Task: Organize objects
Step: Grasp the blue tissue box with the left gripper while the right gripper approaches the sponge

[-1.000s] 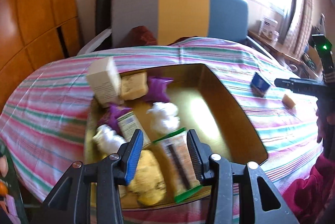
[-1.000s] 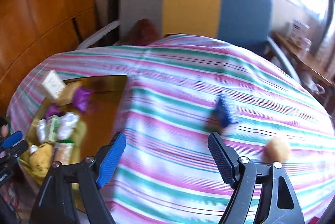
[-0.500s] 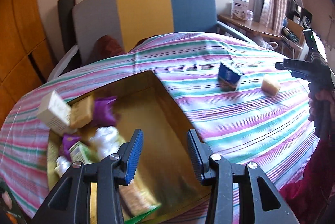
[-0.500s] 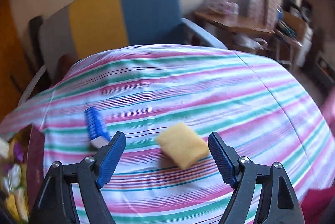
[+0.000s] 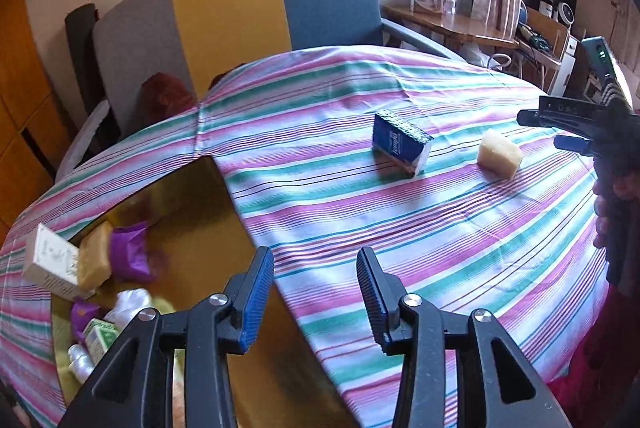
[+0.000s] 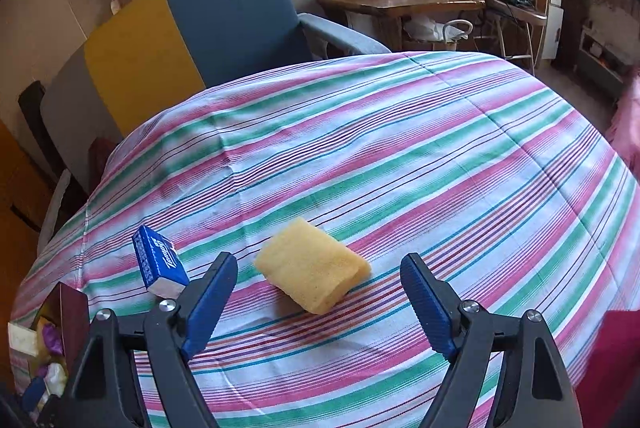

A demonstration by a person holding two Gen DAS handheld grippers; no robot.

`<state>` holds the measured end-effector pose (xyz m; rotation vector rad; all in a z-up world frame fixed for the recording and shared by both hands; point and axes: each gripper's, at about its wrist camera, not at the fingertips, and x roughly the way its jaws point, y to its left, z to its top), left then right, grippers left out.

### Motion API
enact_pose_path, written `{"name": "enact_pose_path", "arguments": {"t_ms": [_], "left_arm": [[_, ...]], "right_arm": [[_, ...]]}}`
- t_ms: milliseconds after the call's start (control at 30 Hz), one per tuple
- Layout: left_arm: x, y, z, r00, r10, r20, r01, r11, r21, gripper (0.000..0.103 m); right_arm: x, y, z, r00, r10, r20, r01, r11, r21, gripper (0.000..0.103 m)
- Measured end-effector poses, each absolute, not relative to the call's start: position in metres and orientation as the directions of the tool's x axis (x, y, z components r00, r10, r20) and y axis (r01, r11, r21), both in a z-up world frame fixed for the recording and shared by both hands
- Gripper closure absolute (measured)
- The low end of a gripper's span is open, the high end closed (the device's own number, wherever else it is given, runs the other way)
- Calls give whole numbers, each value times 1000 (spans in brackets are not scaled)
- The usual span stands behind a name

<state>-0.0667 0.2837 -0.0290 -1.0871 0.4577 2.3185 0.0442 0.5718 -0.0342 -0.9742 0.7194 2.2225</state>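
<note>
**Sponge between parted jaws**

The sponge point(image 6: 313, 264) lies on the striped cloth point(image 6: 440, 156), ahead of the right gripper point(image 6: 319, 302), whose jaws have just been opening and stand wide, not touching it. A blue pack point(image 6: 160, 262) sits just to its left, nothing blocking. The box point(image 5: 192, 196) of sorted items lies well apart. The left gripper point(image 5: 316, 292) hangs tilted down over the box's edge, jaws apart, empty.
</note>
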Motion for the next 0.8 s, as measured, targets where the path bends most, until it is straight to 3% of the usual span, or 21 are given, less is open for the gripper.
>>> {"name": "enact_pose_path", "arguments": {"t_ms": [300,367,533,800], "left_arm": [[-94,330,-38,-434,375,-819,-615,-788,-35,56],[-101,342,-37,-412,399,-819,-615,-785,-74,43],[-120,378,-38,-362,453,-815,-609,-776,-161,29],[-174,429,-67,-349,417,-839,-519,-832,-197,28]], "right_arm": [[56,584,-34,-571,287,-769,-727,-612,311,15],[59,587,-35,-577,277,-769,-732,-594,334,14],[63,591,-36,-581,265,-770,-738,-570,361,12],[63,590,-38,-599,234,-766,-724,-566,394,10]]}}
